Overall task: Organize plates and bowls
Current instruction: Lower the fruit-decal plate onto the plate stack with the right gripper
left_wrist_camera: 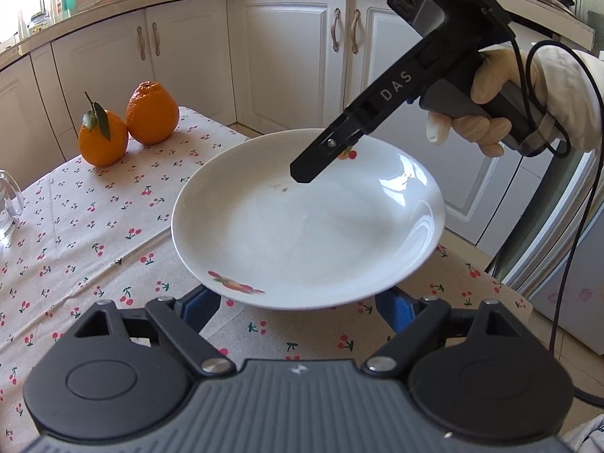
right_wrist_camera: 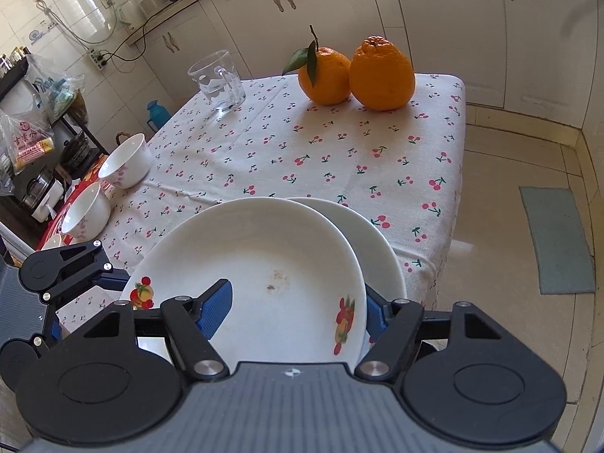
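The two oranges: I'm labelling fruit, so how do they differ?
The left orange is rounder and smoother and keeps a stem with a green leaf; the right orange is larger, bumpier, has a knobbed top and no leaf. Both are orange, stand upright and touch each other on the cherry-print cloth.

— What do your tools look like?
— Your left gripper (left_wrist_camera: pixel 302 302) has a ribbed grey body, two round black discs, black linkage arms with silver screws, and blue ridged pads (left_wrist_camera: pixel 400 311).
— And the other?
— Your right gripper (left_wrist_camera: pixel 302 171) is a black arm lettered "DAS" on a grey handle, with black cables (left_wrist_camera: pixel 577 226) trailing. Your right hand (left_wrist_camera: pixel 502 102) wears a cream glove.
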A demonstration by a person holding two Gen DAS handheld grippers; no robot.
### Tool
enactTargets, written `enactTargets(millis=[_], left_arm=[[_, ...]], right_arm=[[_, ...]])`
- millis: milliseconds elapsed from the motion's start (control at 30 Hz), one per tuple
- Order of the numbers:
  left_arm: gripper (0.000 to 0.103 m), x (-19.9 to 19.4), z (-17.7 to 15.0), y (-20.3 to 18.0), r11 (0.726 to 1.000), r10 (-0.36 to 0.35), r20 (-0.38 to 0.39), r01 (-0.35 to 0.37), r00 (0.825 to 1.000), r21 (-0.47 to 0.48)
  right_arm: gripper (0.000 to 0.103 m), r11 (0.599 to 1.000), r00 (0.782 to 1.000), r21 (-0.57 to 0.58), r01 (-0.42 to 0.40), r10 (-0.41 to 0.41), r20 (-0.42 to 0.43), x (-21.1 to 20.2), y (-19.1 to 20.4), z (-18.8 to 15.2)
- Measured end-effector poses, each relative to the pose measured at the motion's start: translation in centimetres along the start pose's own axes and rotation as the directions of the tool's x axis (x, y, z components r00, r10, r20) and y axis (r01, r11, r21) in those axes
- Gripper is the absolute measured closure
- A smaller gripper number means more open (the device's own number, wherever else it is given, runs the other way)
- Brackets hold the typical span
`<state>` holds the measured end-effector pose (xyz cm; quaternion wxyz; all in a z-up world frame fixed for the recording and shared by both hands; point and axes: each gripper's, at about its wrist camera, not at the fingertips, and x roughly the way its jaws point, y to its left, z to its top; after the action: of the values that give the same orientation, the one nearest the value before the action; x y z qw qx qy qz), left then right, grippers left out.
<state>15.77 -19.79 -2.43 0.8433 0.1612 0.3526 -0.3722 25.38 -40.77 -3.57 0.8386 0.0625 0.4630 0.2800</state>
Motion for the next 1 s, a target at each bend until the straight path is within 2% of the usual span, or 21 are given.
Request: enactTargets(millis=[867,1000], left_arm=[[0.009,0.9,-0.3,0.4,1.000,-0.015,0.006,0.015,1.000,0.004],[0.009,0.8,-0.3,0.3,1.000,-0.007,0.012,0.007,1.000,0.010]], right_arm=[[0.027,0.996,0.996,0.007,0.091,-0.091,-0.016,-2.3,0.6,-1.6],[0.022,0.994,0.994,0.003,0.110,-0.110,-0.023,-2.3,1.1,-1.7]])
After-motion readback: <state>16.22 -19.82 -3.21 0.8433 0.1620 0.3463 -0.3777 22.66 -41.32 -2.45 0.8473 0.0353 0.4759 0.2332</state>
